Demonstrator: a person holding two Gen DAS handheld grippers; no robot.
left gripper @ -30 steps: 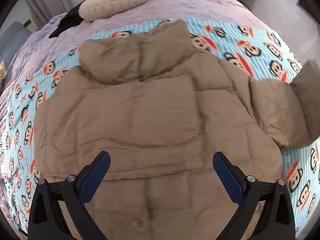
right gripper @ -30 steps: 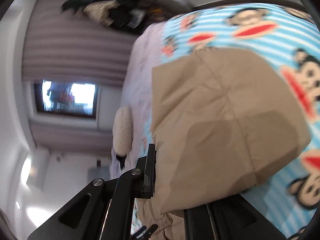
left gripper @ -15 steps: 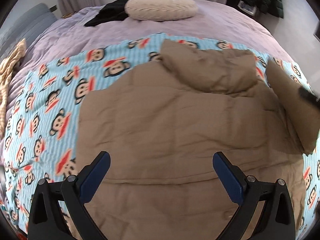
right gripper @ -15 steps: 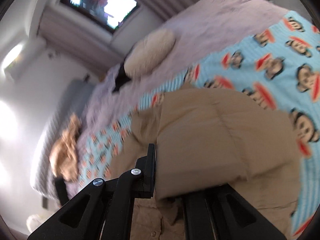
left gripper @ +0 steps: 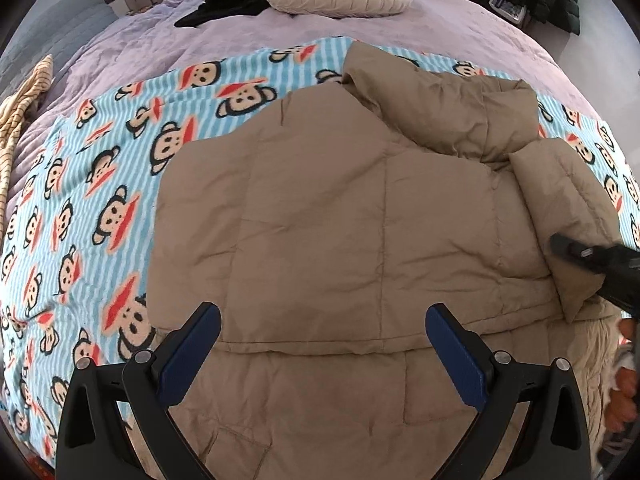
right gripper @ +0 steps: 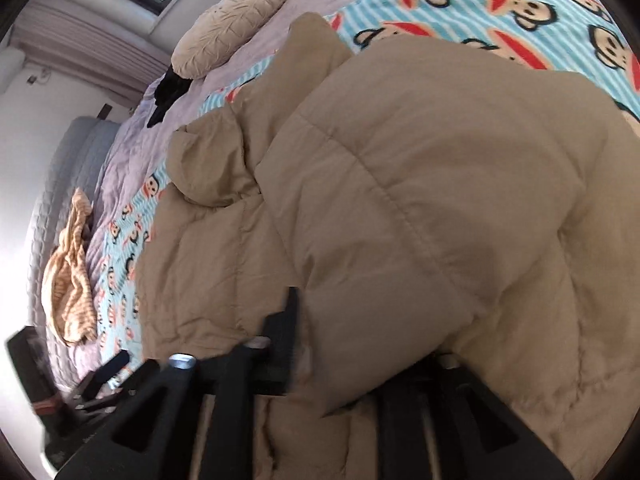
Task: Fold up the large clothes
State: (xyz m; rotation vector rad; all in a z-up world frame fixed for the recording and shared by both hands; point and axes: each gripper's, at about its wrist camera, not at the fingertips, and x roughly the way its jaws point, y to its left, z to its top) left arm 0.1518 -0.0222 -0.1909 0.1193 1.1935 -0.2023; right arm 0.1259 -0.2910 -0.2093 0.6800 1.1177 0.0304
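While your R gripper (right gripper: 360,344) was just letting go of the sleeve (left gripper: 568,216) over the puffer jacket (left gripper: 340,220), L gripper (left gripper: 324,352) hung wide, empty; body folds left.

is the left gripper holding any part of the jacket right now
No, the left gripper hangs with its jaws wide apart above the tan jacket, with no fabric pinched between its blue pads.

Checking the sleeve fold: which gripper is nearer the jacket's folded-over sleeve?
Right. The right gripper has the sleeve between its just-opening jaws; the left gripper hovers open over the jacket's hem, apart from it.
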